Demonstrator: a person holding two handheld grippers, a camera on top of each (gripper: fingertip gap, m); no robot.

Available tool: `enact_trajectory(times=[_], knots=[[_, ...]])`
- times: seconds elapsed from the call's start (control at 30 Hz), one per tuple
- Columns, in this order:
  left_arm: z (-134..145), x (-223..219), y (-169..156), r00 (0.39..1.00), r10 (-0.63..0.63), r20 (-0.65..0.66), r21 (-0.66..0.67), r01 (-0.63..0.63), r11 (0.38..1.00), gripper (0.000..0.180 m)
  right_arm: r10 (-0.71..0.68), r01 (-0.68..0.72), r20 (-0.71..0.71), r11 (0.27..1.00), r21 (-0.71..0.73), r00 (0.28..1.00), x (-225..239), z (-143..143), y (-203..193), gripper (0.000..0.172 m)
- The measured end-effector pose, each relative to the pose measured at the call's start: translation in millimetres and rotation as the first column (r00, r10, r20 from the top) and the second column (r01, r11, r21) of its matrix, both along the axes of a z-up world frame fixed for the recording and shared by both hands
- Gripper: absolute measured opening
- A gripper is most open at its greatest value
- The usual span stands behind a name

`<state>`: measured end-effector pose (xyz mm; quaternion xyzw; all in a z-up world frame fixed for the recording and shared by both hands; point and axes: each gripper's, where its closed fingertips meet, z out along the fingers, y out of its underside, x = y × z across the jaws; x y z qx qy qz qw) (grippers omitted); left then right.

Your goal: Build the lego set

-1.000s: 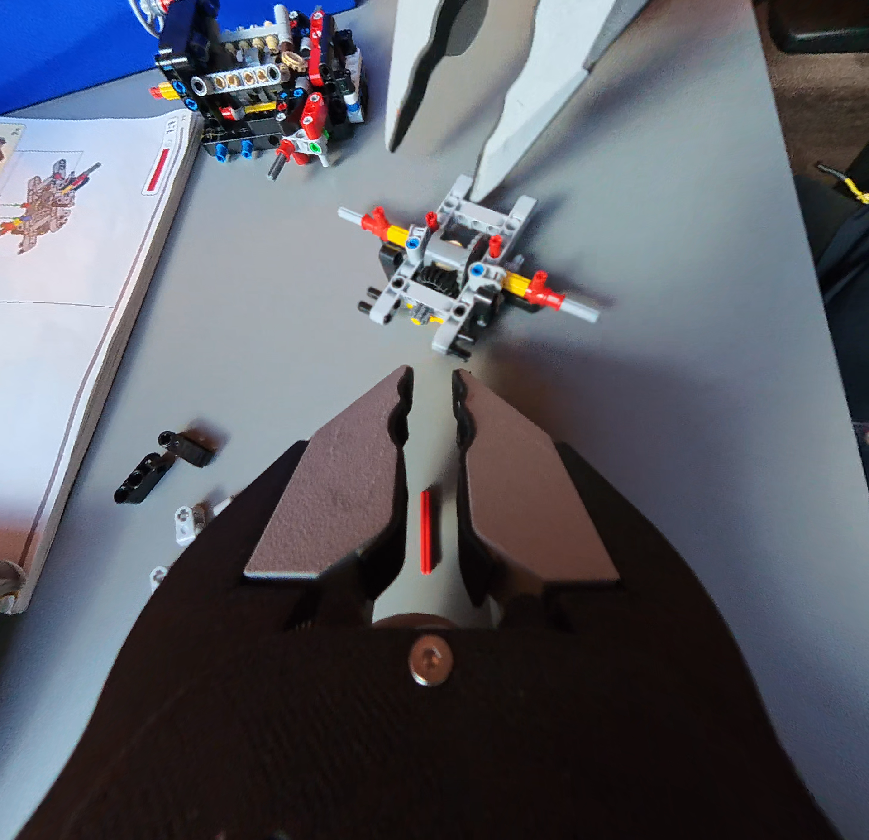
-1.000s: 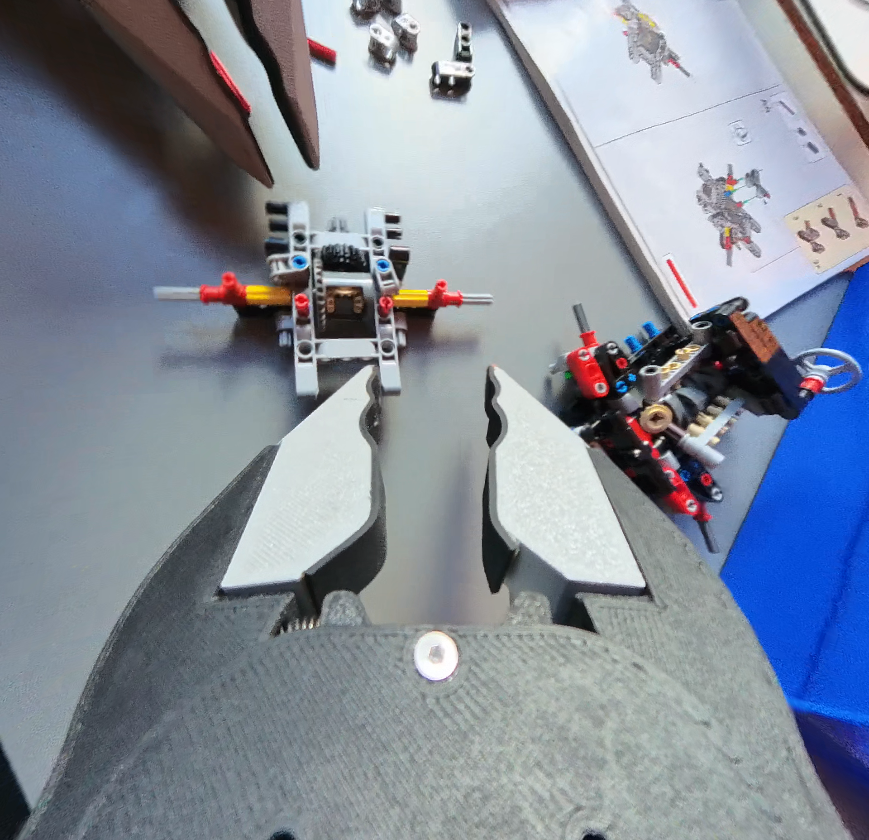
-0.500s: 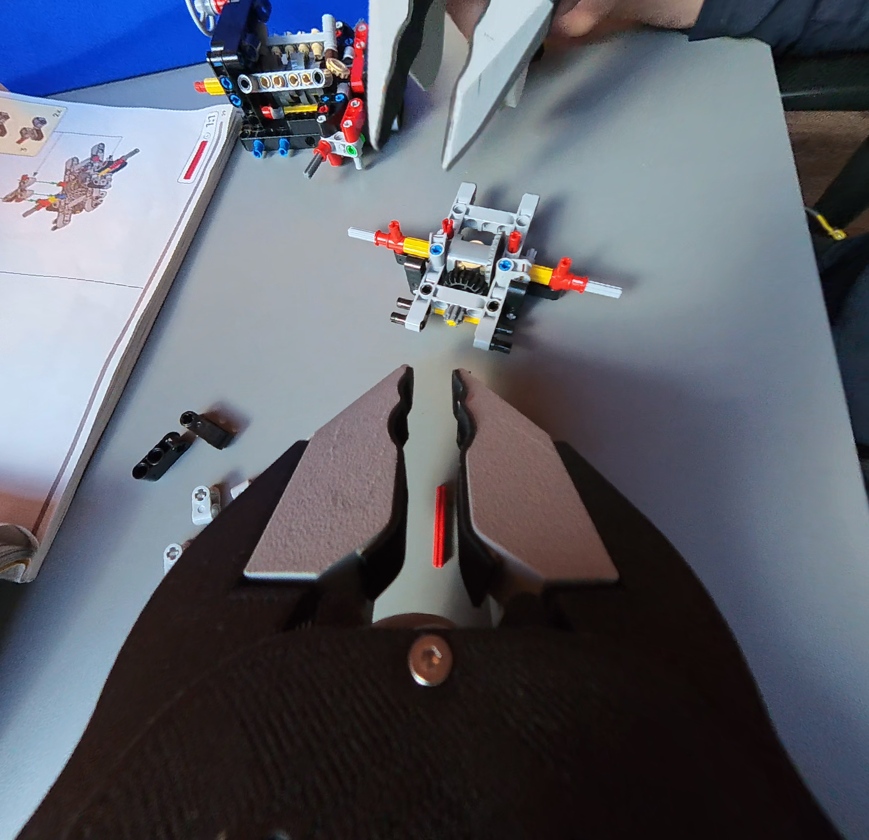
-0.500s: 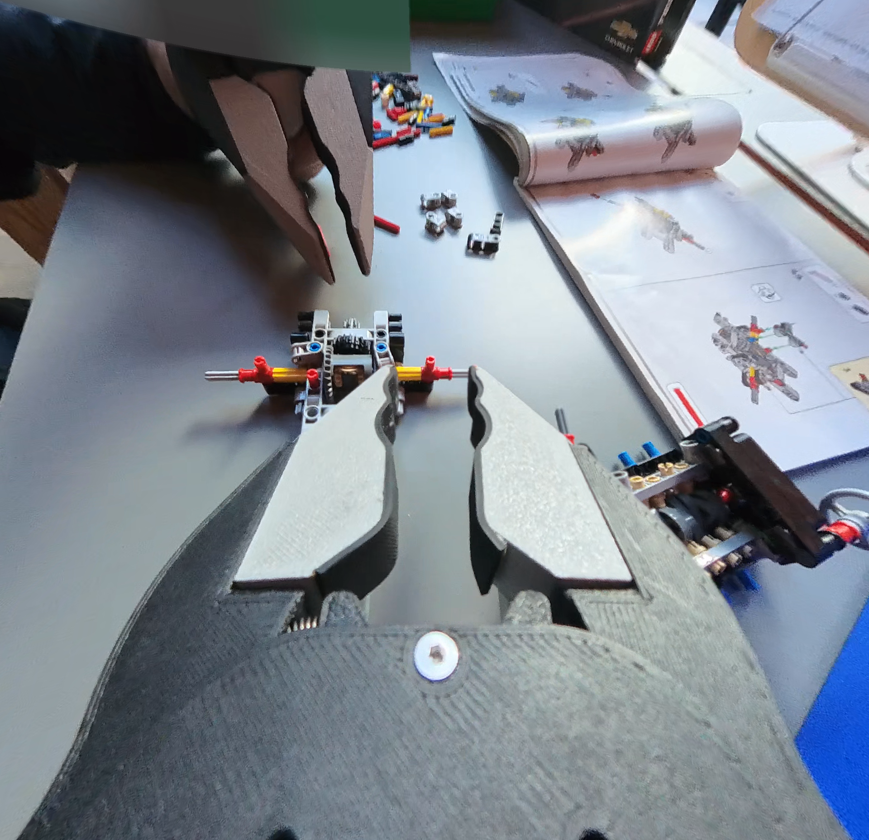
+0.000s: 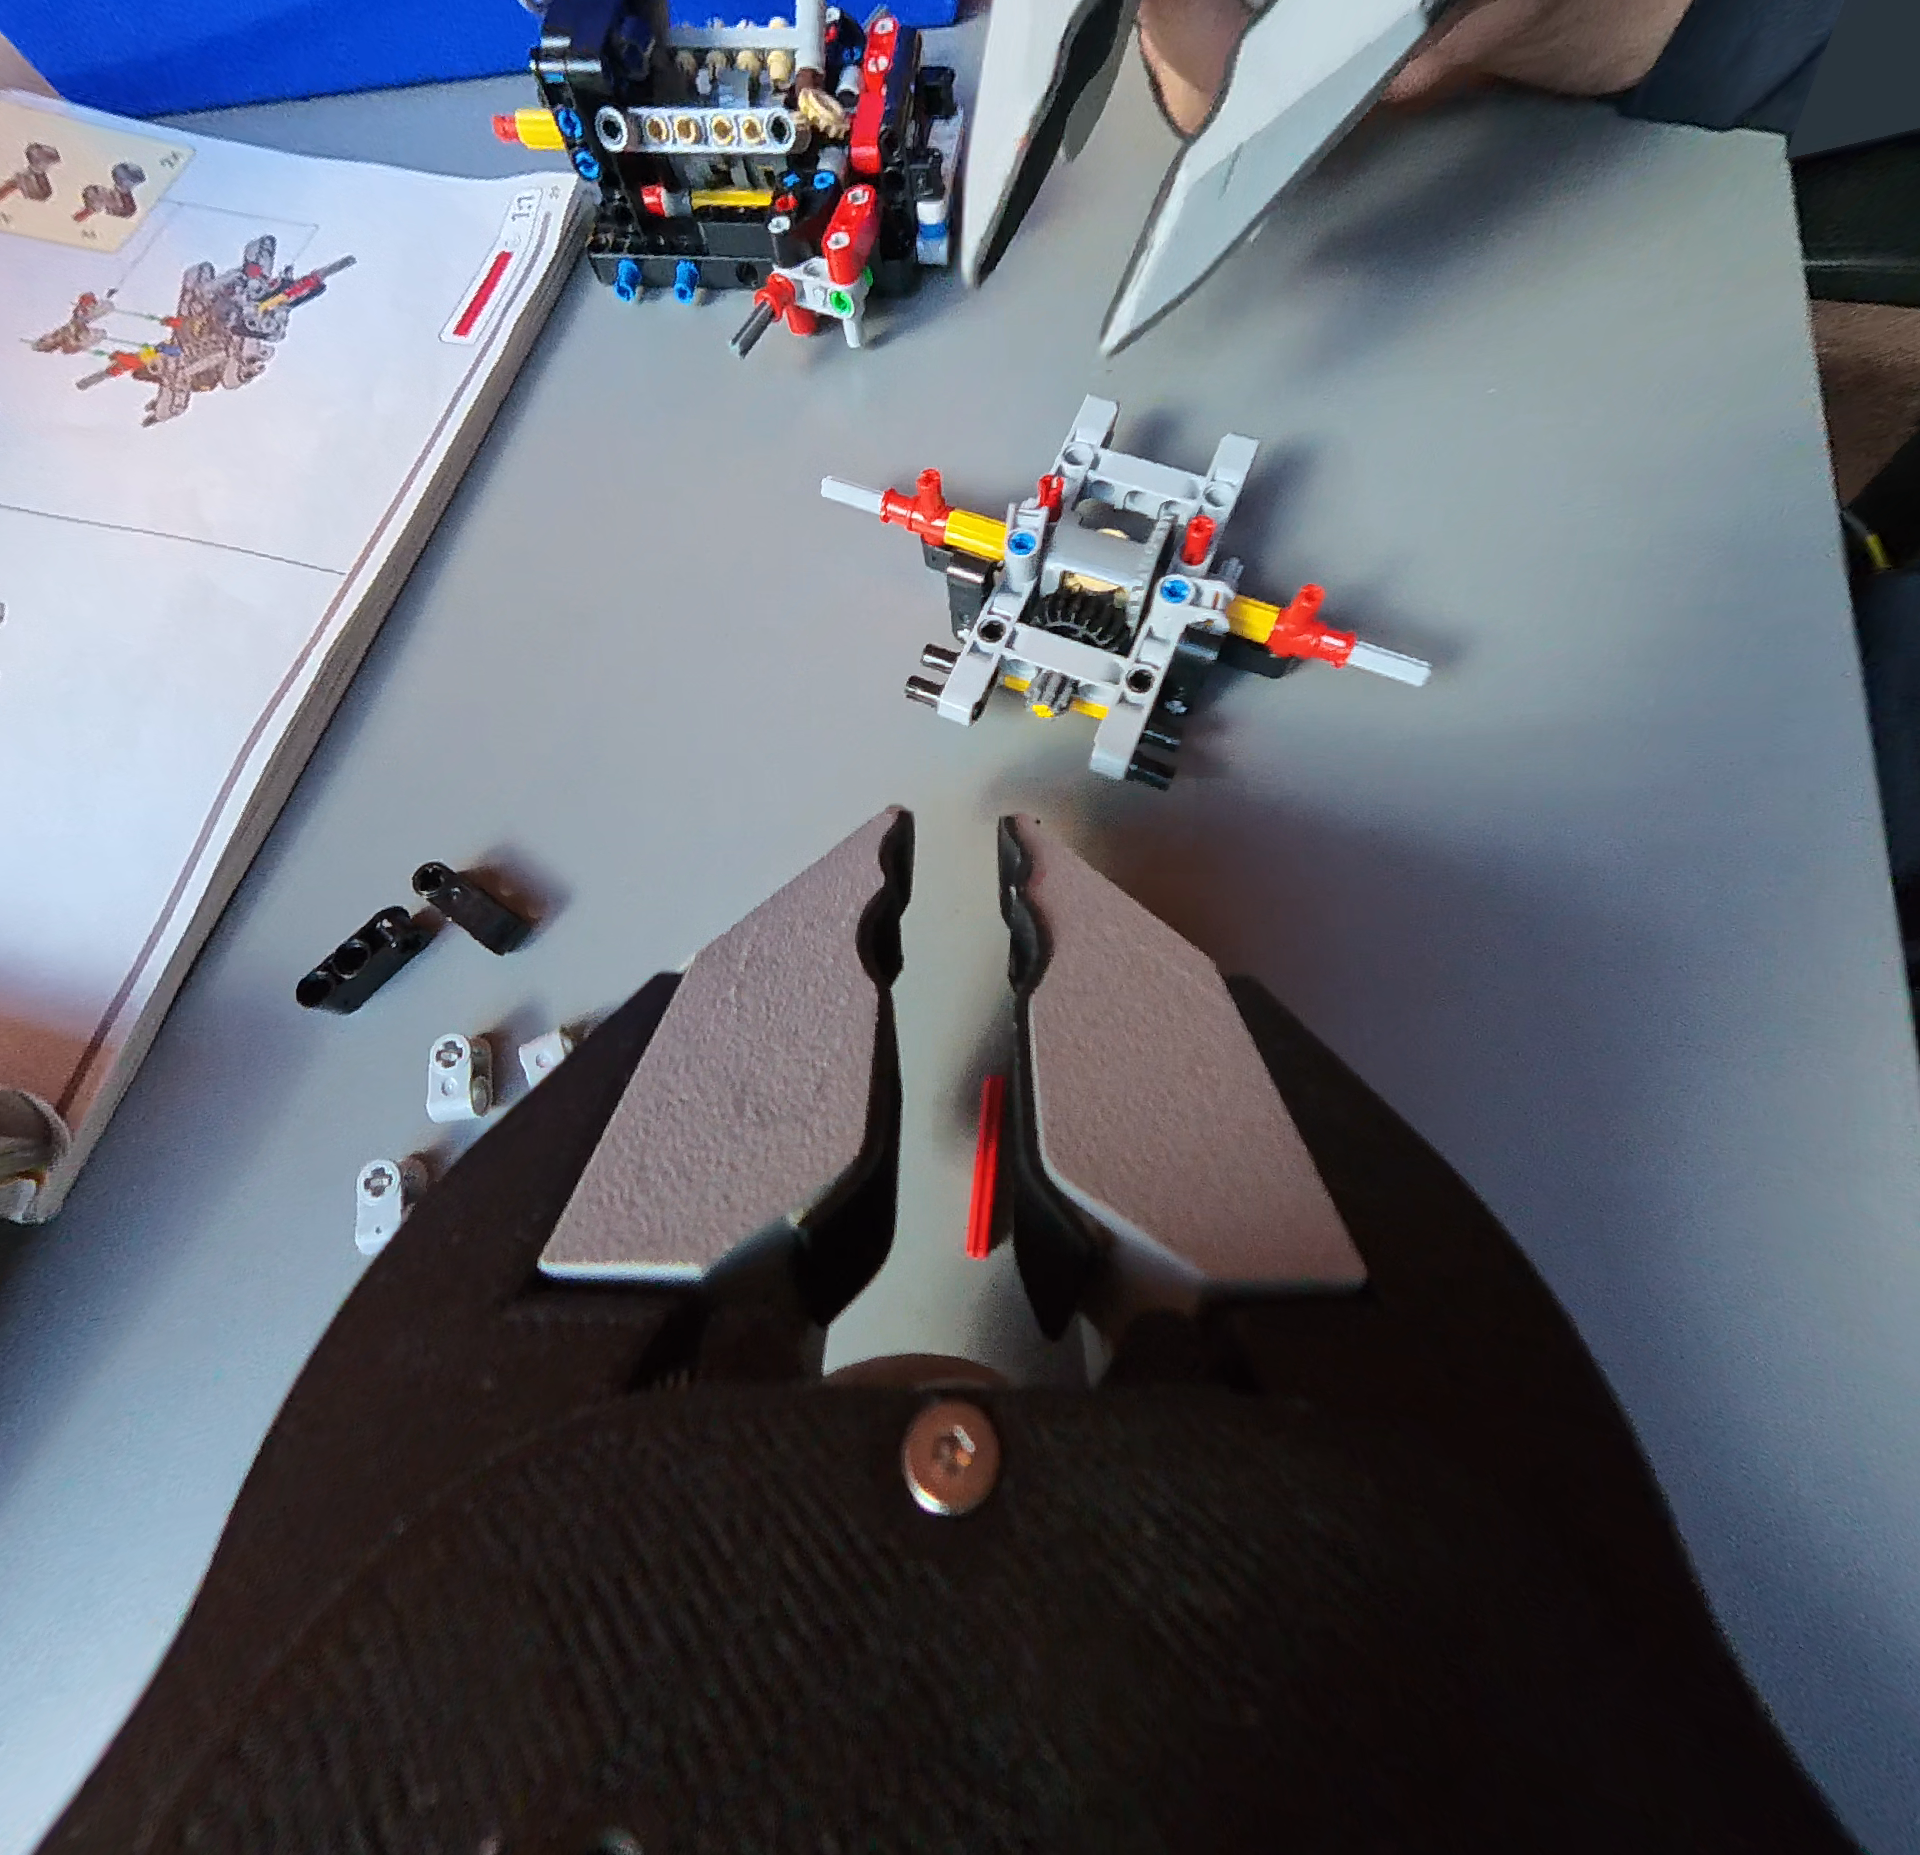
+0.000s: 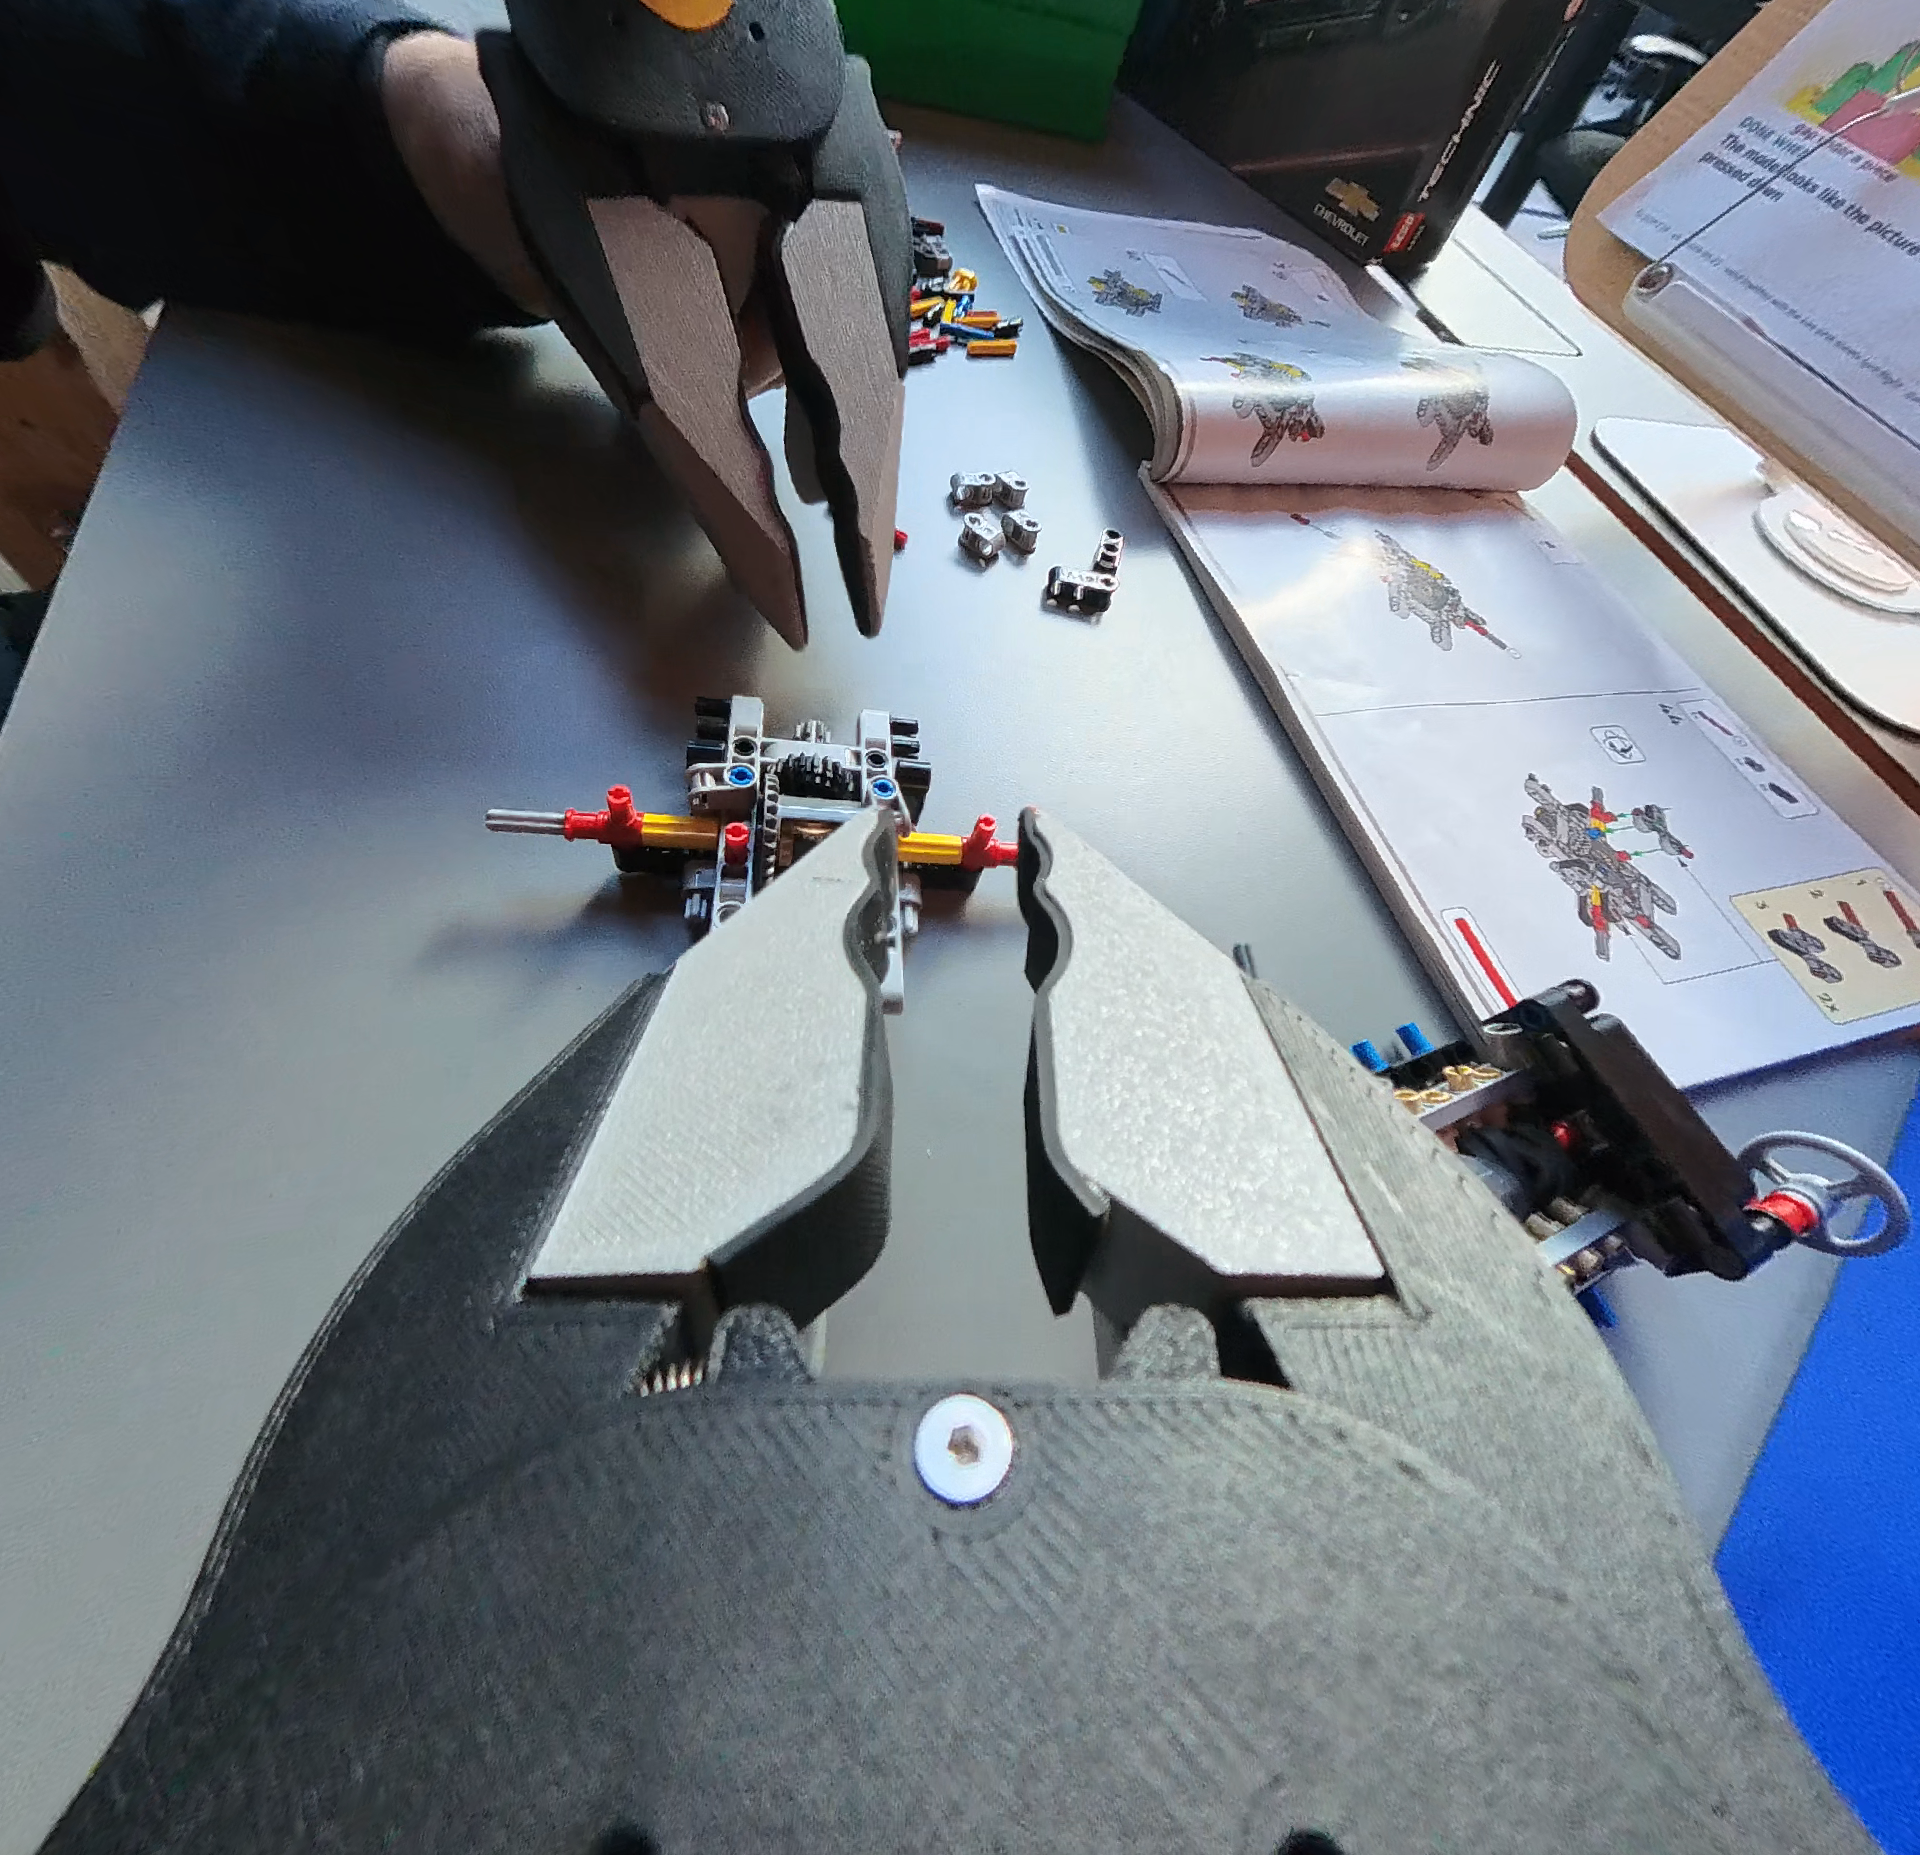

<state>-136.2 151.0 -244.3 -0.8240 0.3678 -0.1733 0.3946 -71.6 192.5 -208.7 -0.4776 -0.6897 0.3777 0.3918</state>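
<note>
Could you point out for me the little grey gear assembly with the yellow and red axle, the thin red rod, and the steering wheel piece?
Grey gear assembly (image 5: 1091, 600): left wrist view, on its central grey frame.
Thin red rod (image 5: 984, 1166): left wrist view, mid-length, lying on the table.
Steering wheel (image 6: 1823, 1190): right wrist view, on its grey rim.

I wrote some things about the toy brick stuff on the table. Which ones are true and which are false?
1. The small grey axle model lies flat on the grey table. True.
2. The left gripper is squeezing the axle model. False: its fingers are apart from it and nothing is between the tips.
3. An open instruction booklet lies on the table. True.
4. The bigger black model has a yellow steering wheel. False: its wheel is grey.
5. Two small black pieces lie near the booklet. True.
6. The right gripper carries the axle model in the air. False: the model rests on the table.
</note>
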Motion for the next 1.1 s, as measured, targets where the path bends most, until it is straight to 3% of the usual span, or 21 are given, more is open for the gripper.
enact_trajectory(times=[0.47,0.67,1.1], knots=[[-0.1,-3.5,4.1,0.998,0.031,0.058,-0.052,-0.028,0.998,0.014,-0.05,0.04,-0.094,0.993,-0.11,0.994,6.1,17.1,14.9,0.014],[7.9,-3.0,4.2,0.991,0.018,0.131,-0.052,-0.011,0.999,0.005,-0.066,0.04,-0.141,0.983,-0.181,0.988,9.5,26.1,21.6,0.014],[8.1,-7.0,7.7,0.994,0.057,0.09,-0.008,-0.056,0.998,0.006,-0.085,0.061,-0.146,0.985,-0.162,0.986,9.0,26.4,26.0,0.014]])
